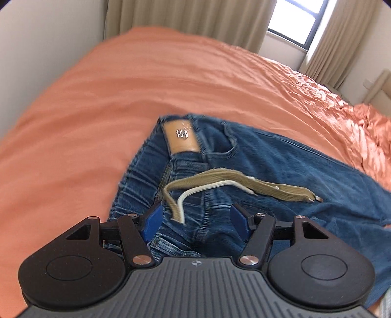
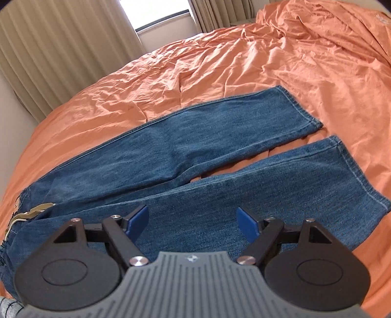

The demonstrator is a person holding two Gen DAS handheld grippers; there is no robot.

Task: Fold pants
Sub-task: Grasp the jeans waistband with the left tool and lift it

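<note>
Jeans (image 2: 185, 146) lie spread flat on a bed covered by an orange sheet (image 1: 171, 80), with nothing folded yet. In the left wrist view, beige curtains (image 1: 185, 17) and a window (image 1: 295, 19) stand beyond the far side of the bed. Nearer, the waistband (image 1: 136, 176) sits bunched at the left side of the denim, with a tan leather patch (image 1: 182, 137) showing at its top edge. A khaki webbing belt (image 1: 244, 182) trails across the fly area toward the right, a thin white cord (image 1: 202, 189) running beside it. The left gripper (image 1: 194, 220) hangs low over the waistband with its blue pads apart; denim and the belt's loop show between them, but the pads press on nothing.

In the right wrist view, the waist end and belt peek in at the far left edge. From there the two legs run up and rightward, splitting to show a sliver of sheet between them, and end in separate hems (image 2: 315, 122) near the wrinkled part of the bedding. The right gripper (image 2: 194, 221) hovers over the near leg with its jaws wide and empty.

By my reading, this is the reach before the first fold. Next, each gripper needs to pinch an edge, at waistband and leg, so one leg can be carried over the other; the loose belt could snag or slip out.
</note>
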